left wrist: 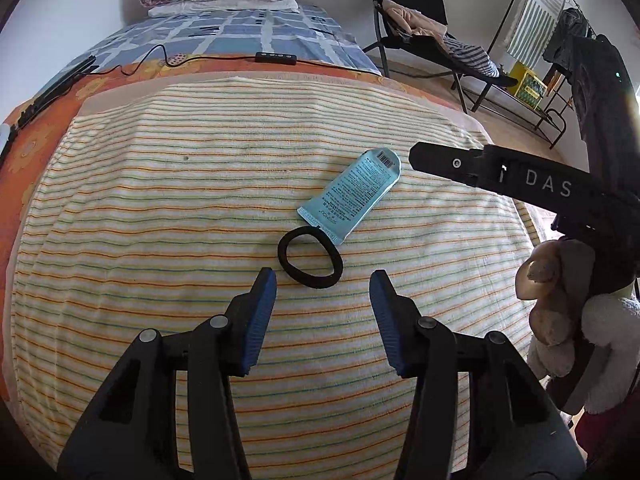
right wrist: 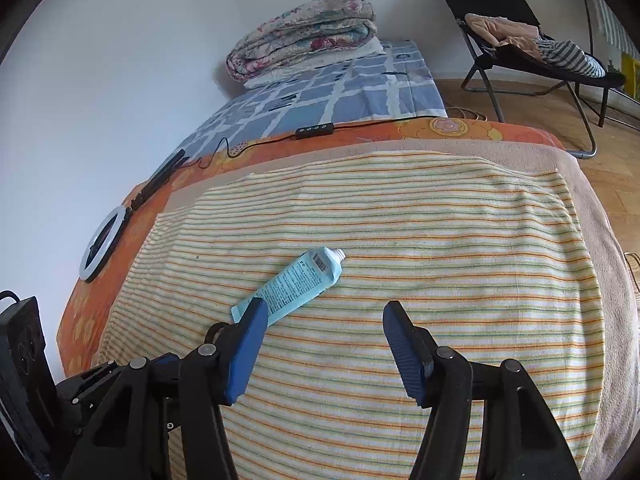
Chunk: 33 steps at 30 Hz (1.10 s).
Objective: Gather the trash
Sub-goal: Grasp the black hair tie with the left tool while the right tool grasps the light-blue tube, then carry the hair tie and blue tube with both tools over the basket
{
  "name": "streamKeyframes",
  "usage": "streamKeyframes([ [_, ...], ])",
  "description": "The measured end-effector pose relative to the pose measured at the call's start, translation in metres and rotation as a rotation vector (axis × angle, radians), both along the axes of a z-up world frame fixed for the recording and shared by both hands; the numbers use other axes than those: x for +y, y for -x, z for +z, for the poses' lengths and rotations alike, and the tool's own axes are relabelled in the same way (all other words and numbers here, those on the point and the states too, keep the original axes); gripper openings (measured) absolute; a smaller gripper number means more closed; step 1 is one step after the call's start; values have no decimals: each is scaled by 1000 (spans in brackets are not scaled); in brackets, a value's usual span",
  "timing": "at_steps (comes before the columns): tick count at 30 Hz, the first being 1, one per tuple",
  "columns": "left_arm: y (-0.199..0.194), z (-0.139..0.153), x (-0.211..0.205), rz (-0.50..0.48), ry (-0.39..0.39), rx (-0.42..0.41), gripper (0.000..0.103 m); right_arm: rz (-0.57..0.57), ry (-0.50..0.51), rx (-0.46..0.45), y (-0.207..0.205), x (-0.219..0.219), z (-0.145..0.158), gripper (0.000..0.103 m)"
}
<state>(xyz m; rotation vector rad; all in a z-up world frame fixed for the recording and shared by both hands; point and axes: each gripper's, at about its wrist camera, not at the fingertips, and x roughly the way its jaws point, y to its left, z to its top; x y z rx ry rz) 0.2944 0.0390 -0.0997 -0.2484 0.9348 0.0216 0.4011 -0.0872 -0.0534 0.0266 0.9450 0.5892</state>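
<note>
left gripper (left wrist: 323, 278) and right gripper (right wrist: 325, 311) both gape open, empty; blue tube (left wrist: 352, 192) at one o'clock, touching black hair tie (left wrist: 310, 258) on striped towel (left wrist: 160, 208)

Pale blue flattened plastic tube (left wrist: 352, 196) with black print and a barcode. Black fabric hair-tie ring (left wrist: 310, 258) at its 7 o'clock. Cream terry towel (left wrist: 200, 220) striped orange, green, blue. Orange floral bedsheet (right wrist: 452, 126) at 12 o'clock; blue-and-white checked cover (left wrist: 240, 36) beyond.
</note>
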Motion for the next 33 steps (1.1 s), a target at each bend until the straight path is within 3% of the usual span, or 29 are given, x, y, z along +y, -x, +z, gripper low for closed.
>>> streamKeyframes([
  [4,-6,-7,2,-8,2,4,49,-2,13,-3,-18,16,-8,60],
  [6,-10,-12,3,-12,2,15,36,-3,21,-1,-26,21,-13,58],
  [11,-9,-15,4,-10,-5,-3,32,2,51,7,-35,32,-23,54],
  [14,-8,-16,4,-9,-23,-12,22,3,74,11,-37,35,-30,53],
  [17,-7,-16,7,-3,-8,-23,11,-2,78,21,-39,34,-35,46],
  [23,-2,-14,9,5,-17,-34,8,11,48,14,-36,32,-33,18],
  [26,4,-10,14,20,-7,-42,7,17,31,-2,-32,30,-29,12],
  [33,20,2,17,30,-28,-60,7,23,15,-47,-20,24,-15,10],
])
